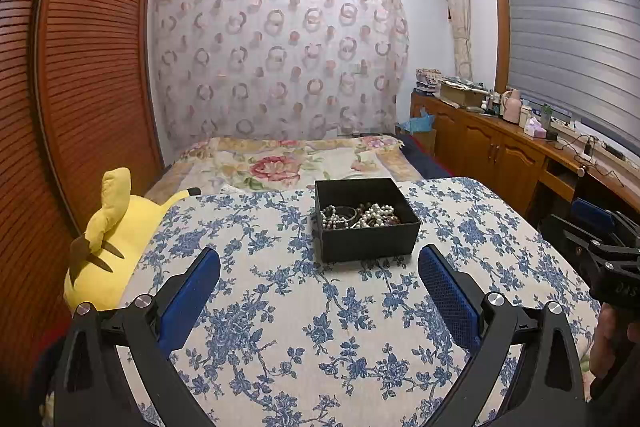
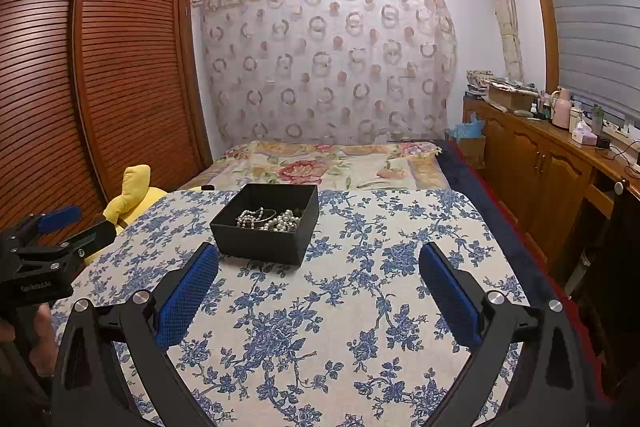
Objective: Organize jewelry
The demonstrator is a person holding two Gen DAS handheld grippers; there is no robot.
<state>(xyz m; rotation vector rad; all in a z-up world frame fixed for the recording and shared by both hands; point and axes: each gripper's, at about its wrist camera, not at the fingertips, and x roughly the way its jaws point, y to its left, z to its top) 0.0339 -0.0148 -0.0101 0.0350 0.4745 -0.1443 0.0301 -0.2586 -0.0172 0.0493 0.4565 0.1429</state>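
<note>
Honestly, the risk here is tangling: the pearl strands [image 1: 362, 215] sit heaped with a bangle in the black box [image 1: 366, 243], mid-tabletop [image 1: 280, 307] on the blue floral cloth, so I reckon pulling one will drag the rest out, or tip the light box. Both tongs hover low over the near edge, aimed forward at the box, well short of it. The left tongs [image 1: 319, 283] are spread wide and empty; the right tongs [image 2: 319, 283] likewise, with the box off toward their left finger.
</note>
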